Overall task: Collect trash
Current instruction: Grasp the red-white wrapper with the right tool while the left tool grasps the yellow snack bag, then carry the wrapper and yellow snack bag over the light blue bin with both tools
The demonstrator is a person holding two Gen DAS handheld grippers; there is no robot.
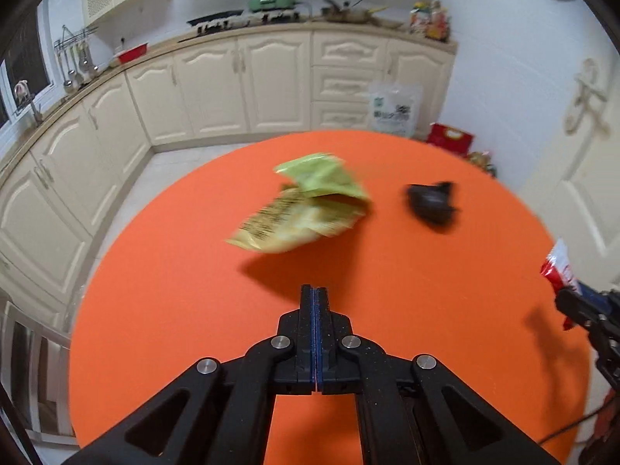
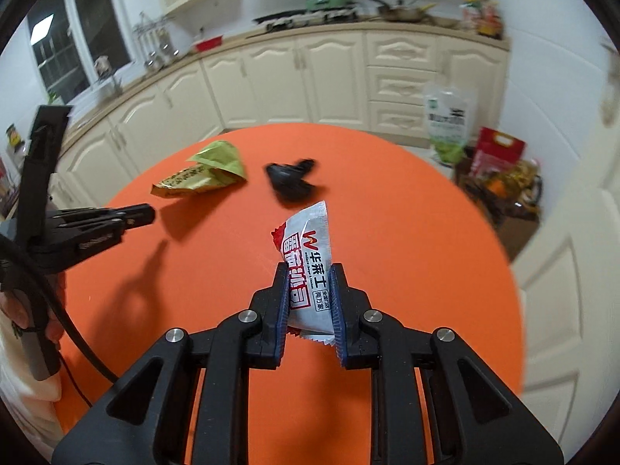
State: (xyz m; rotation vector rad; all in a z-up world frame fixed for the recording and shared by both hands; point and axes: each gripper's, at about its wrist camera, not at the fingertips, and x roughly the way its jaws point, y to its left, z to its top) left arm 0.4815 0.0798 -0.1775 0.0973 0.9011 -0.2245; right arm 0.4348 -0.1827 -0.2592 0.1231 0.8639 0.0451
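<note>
The round orange counter carries three pieces of trash. A crumpled green and yellow wrapper lies toward the far left of the top. Just to its right, apart from it, sits a small black crumpled piece, too blurred to say what it is.

The third piece, a red and white sauce packet, is off the counter top: the right tongs are closed on its lower half, the two blue-lined pads pressing its sides, and the packet stands upright with its top corner tilted to the right. In the left wrist view the same packet shows at the right edge, sticking up from the tongs.

The left tongs are fully closed, pad against pad, with nothing between them. They hang over the near middle of the counter, pointing at the green wrapper, which lies further off, with bare orange surface between. In the right wrist view they reach in from the left, with a hand on the handle and a black cable trailing down.

Beyond the counter runs a row of cream cabinets under a worktop with a green pot, pans and a red tray. On the floor at the far right stand a white plastic bag and a red box, beside a white door.
</note>
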